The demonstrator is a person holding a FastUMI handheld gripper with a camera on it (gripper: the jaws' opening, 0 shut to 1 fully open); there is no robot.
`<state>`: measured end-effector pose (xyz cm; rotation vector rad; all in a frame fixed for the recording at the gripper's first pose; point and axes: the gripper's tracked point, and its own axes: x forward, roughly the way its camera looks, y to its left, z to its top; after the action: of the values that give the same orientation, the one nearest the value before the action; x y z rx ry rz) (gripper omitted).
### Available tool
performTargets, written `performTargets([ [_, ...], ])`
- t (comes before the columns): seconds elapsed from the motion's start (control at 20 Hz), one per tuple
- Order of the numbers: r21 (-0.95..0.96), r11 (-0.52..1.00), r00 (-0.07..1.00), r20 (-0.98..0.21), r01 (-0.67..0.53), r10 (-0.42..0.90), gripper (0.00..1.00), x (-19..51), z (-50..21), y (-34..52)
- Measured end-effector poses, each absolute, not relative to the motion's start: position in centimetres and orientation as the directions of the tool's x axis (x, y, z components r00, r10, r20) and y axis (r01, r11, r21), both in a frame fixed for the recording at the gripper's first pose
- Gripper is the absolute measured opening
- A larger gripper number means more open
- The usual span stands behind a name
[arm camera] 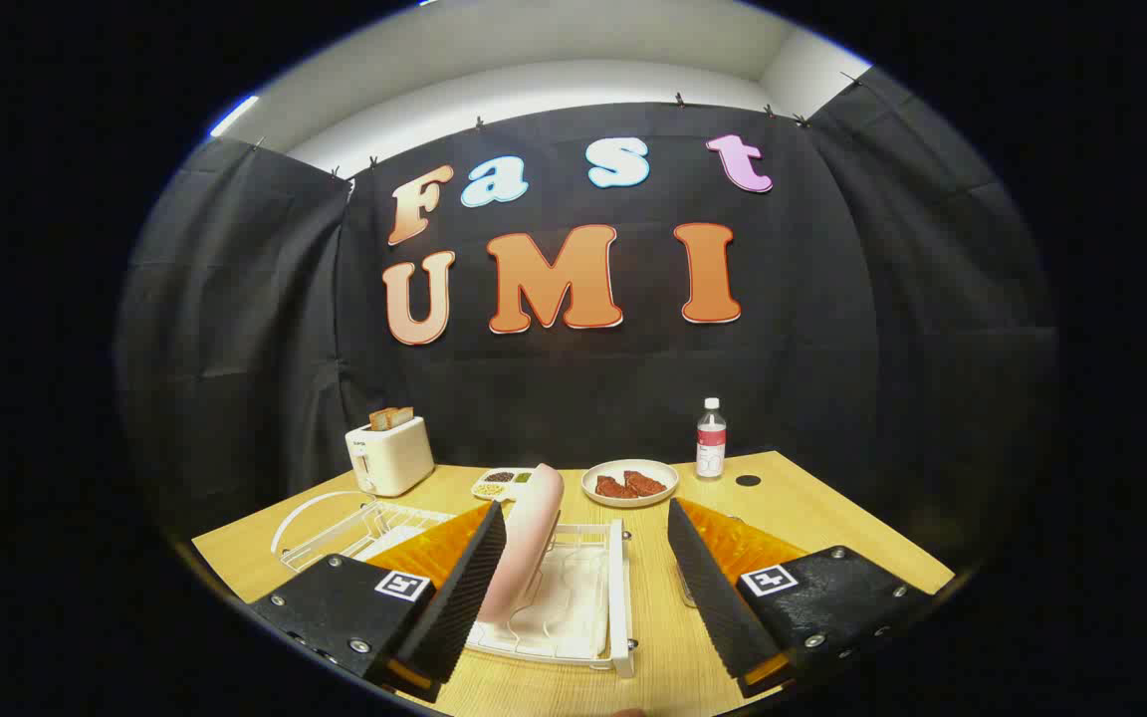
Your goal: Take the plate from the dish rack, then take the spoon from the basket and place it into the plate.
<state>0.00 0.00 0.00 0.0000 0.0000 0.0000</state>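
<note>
One plate [526, 543] stands in one dish rack [617, 588], seemingly brushing the gaping gripper [588, 588].

Pink plate [526, 543], white dish rack [593, 597]

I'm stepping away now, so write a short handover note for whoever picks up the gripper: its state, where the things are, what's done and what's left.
Gripper: jaws open, holding nothing. The pink plate stands on edge in the white rack, between the jaws, close against the left one; the right one is well clear of it.
Done: nothing; the plate is not yet gripped.
Left: close on the plate, lift it out, set it on the table, then find the spoon in its basket and put it in the plate.
</note>
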Motion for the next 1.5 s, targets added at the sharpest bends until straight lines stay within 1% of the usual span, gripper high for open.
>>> performTargets([
  [0.2,0.008,1.0,1.0,-0.005,-0.002,0.002,0.97,-0.3,-0.4,-0.1],
  [0.35,0.04,0.999,0.999,-0.042,0.016,-0.014,0.97,-0.9,-1.2,-0.7],
  [0.55,0.081,0.997,0.999,-0.05,0.019,-0.015,0.97,-1.6,-1.1,-1.3],
  [0.95,0.061,0.998,0.998,-0.058,0.014,-0.011,0.98,-1.0,-1.6,-2.5],
  [1.15,0.124,0.992,0.996,-0.088,0.016,-0.005,0.98,-0.3,-2.0,-2.6],
  [1.35,0.235,0.972,0.987,-0.158,0.008,0.03,0.98,0.1,-2.4,-1.3],
  [1.5,0.245,0.97,0.983,-0.183,0.013,0.033,0.98,0.8,-2.0,0.1],
])
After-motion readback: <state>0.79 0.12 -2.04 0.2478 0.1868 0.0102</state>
